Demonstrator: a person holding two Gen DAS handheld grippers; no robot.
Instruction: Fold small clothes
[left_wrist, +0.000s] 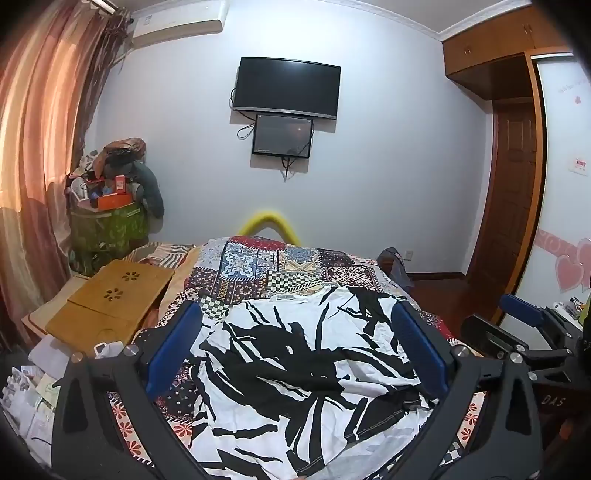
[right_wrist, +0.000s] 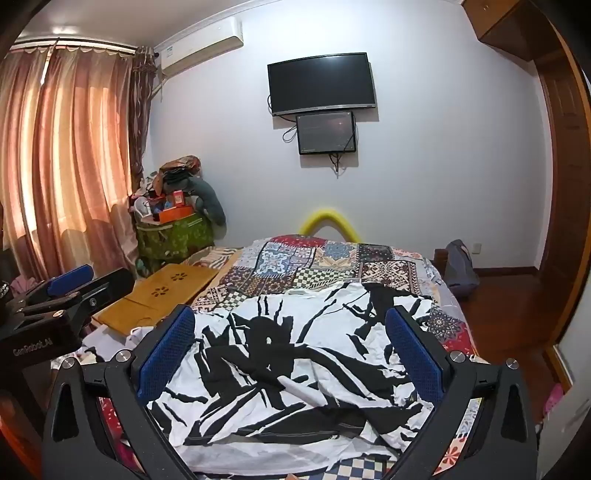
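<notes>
A white garment with bold black streaks (left_wrist: 295, 369) lies rumpled on the patchwork bedspread (left_wrist: 266, 266), its collar toward the far end. My left gripper (left_wrist: 297, 314) hovers over it, jaws wide open, blue pads on either side and nothing between them. In the right wrist view the same garment (right_wrist: 295, 369) spreads below my right gripper (right_wrist: 290, 321), also open and empty. The right gripper (left_wrist: 524, 314) shows at the right edge of the left wrist view, and the left gripper (right_wrist: 62, 291) shows at the left edge of the right wrist view.
A wooden lap desk (left_wrist: 114, 302) lies on the bed's left side, with papers and white bags (left_wrist: 40, 387) near it. A loaded green basket (left_wrist: 107, 225) stands by the curtain. A grey bag (right_wrist: 458, 269) sits on the wooden floor at right. Screens hang on the far wall.
</notes>
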